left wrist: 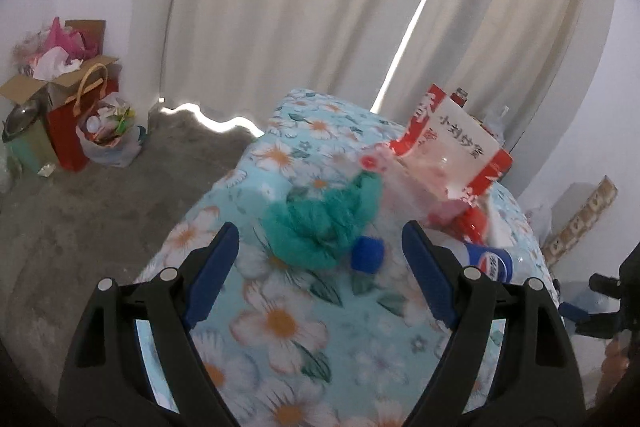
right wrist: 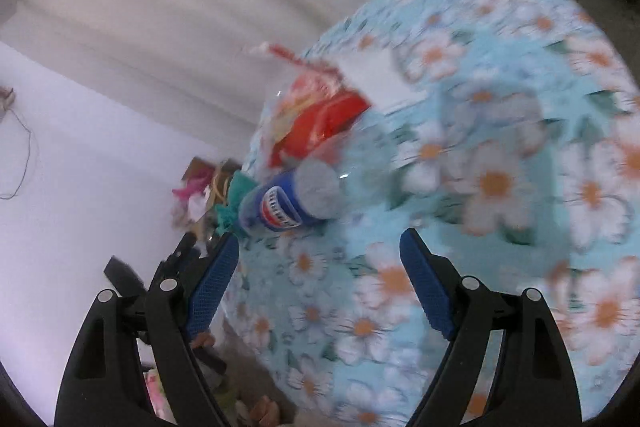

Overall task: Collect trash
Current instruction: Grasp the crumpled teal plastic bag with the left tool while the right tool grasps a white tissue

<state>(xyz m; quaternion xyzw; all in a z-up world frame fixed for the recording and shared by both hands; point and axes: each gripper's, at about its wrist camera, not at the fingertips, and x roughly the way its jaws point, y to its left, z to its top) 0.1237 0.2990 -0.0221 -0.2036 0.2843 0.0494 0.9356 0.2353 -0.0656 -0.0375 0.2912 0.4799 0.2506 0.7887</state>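
Both grippers empty, jaws spread wide. Left gripper point(left wrist: 320, 247) hovers over the floral-cloth table point(left wrist: 280, 327), aimed at the crumpled teal netting point(left wrist: 320, 223). Right gripper point(right wrist: 319, 255) comes in from the table's edge toward the Pepsi bottle point(right wrist: 290, 199).

Trash sits clustered toward the far side of the table: teal netting, a blue bottle cap point(left wrist: 368, 255) touching it, the Pepsi bottle point(left wrist: 490, 263) lying on its side, a clear plastic bag point(left wrist: 424, 183) and a red-and-white snack bag point(left wrist: 456, 139) behind.

Risks, as I judge them:
- Bottle lies on its side near the table's edge; a nudge from one finger could roll it off.
- Closing on the netting may drag the cap along or flick it away.
- Loose tablecloth could get pinched with the netting.
- The two grippers converge on neighbouring items; they could collide.

Writing: Pepsi logo on the blue bottle label. White panel of the snack bag carries Chinese characters, seemingly 小刘炒货, not certain. Both views motion-blurred.
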